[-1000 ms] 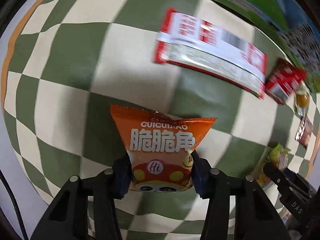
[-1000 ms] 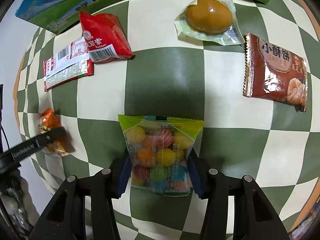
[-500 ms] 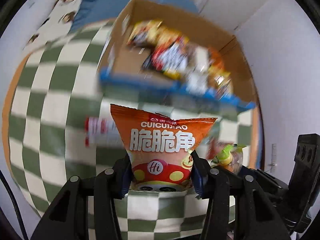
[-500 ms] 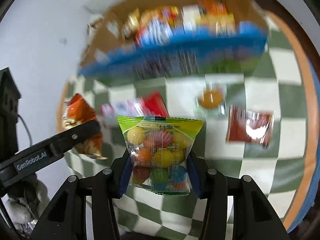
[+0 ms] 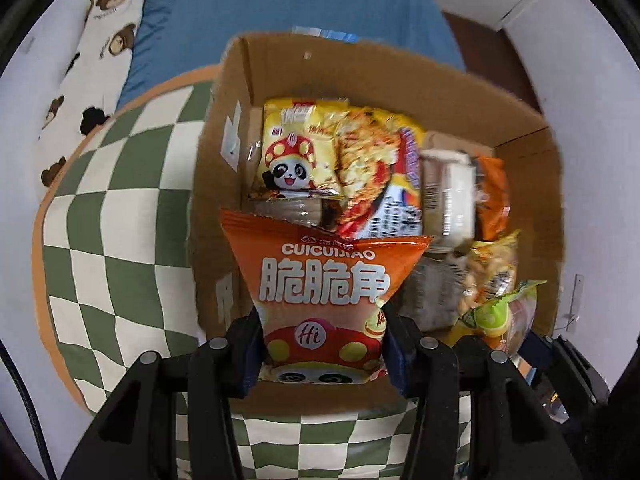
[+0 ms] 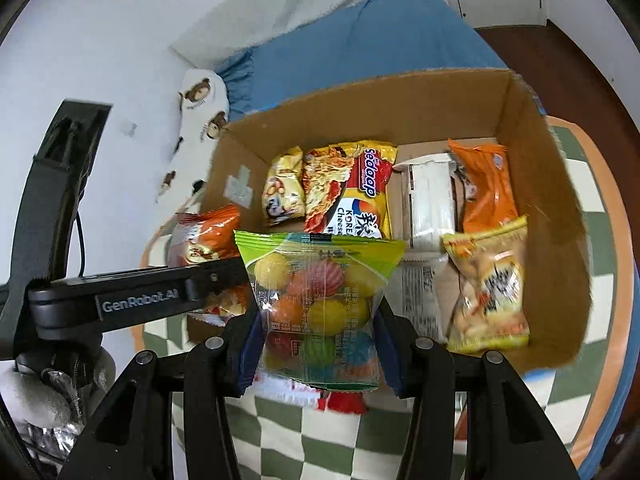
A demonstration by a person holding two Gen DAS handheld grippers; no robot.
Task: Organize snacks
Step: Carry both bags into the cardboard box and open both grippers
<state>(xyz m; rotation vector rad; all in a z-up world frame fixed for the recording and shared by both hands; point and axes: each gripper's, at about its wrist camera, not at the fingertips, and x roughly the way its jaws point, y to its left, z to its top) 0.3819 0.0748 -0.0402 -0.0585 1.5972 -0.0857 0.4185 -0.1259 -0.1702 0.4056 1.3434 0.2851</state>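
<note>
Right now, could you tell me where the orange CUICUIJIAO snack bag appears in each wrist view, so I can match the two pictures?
Left wrist view: the orange snack bag fills the lower centre, clamped in the left gripper, at the cardboard box's near wall.
Right wrist view: the same bag is at mid left, behind the left gripper's black finger.
Shared landmark: the yellow panda packet inside the box.

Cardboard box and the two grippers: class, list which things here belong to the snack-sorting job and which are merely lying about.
Part of the job:
- left gripper, shut on the orange snack bag
- right gripper, shut on the candy bag
- cardboard box, already holding packets

Just lying about:
- bear-print pillow
- blue bedsheet
- checked tablecloth
</note>
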